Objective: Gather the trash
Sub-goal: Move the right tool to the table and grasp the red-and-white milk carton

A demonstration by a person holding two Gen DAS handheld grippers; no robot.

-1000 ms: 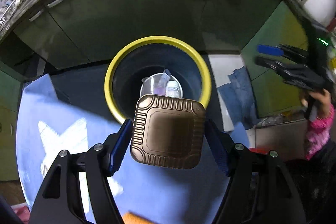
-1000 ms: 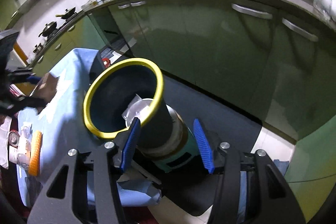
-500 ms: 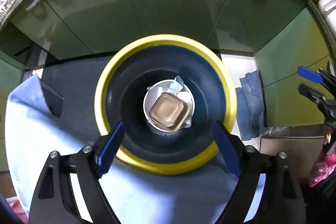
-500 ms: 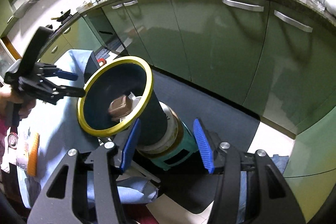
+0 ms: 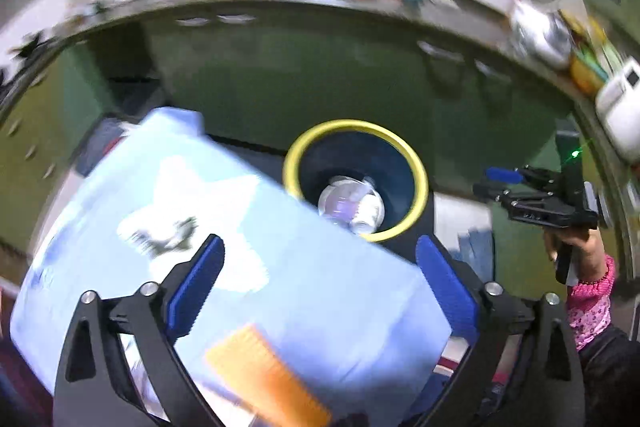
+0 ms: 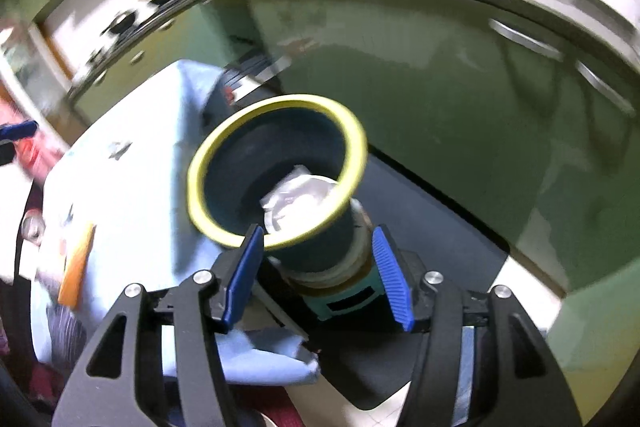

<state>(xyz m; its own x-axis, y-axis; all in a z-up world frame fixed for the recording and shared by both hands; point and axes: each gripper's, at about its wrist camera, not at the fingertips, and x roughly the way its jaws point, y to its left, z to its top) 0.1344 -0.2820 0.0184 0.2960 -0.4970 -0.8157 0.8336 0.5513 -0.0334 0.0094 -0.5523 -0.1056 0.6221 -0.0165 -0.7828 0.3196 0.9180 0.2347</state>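
Green kitchen cabinets behind. My left gripper (image 5: 318,281): jaws opening, nothing between them, over the blue-clothed worktop (image 5: 340,291). Bin (image 5: 356,181) stands ahead, trash inside. My right gripper (image 6: 316,277): jaws opening, straddling the bin's base; contact unclear. Orange strip (image 5: 266,373) lies nearest my left.

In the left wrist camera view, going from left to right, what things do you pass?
White star print on the blue tablecloth → orange ridged piece → yellow-rimmed trash bin → the other handheld gripper → pink sleeve.
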